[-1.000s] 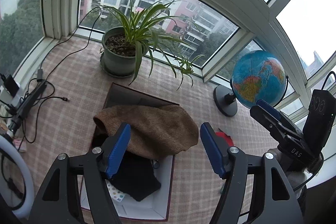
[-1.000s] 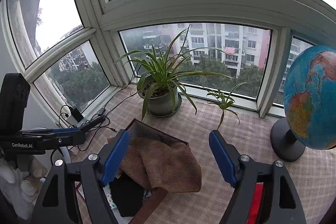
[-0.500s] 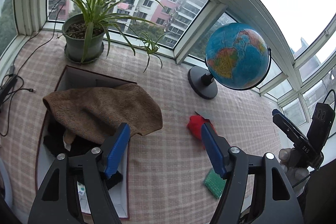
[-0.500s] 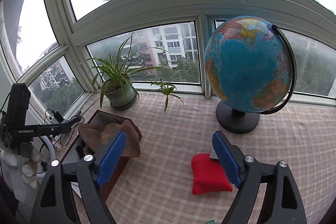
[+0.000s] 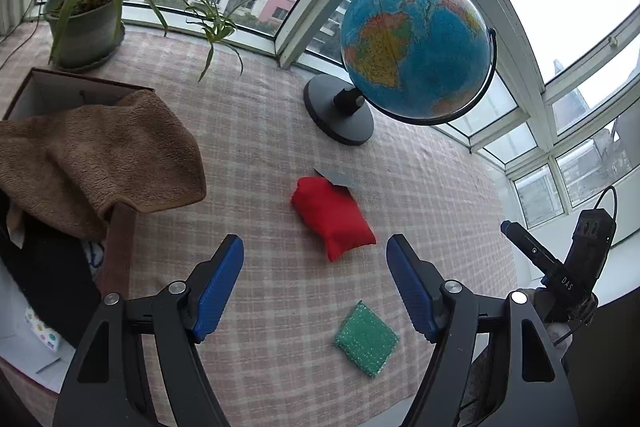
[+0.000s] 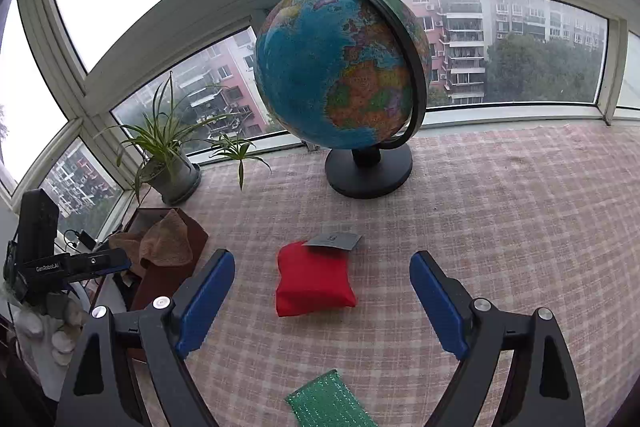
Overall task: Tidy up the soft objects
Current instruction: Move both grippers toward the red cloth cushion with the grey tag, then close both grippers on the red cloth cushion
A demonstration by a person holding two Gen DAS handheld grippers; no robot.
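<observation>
A red cushion-like pouch point(image 5: 332, 217) point(image 6: 314, 279) lies on the checked cloth, a grey card point(image 6: 334, 241) at its far edge. A green sponge cloth point(image 5: 367, 339) point(image 6: 326, 405) lies nearer me. At the left a brown towel point(image 5: 96, 155) point(image 6: 166, 245) drapes over an open box point(image 5: 120, 251) holding dark fabric. My left gripper point(image 5: 314, 283) hangs over the cloth between pouch and sponge, jaws opening, nothing between them. My right gripper point(image 6: 322, 297) is above the pouch, jaws opening, pads clear of it.
A globe point(image 5: 416, 47) point(image 6: 340, 67) on a black stand sits behind the pouch. A potted spider plant point(image 5: 86, 23) point(image 6: 172, 163) stands by the window at the back left. Cables and a power strip point(image 6: 80, 239) lie at the far left.
Both grippers have swung right, away from the box and towel, toward the red pouch and green sponge. The right gripper's jaws have widened.
</observation>
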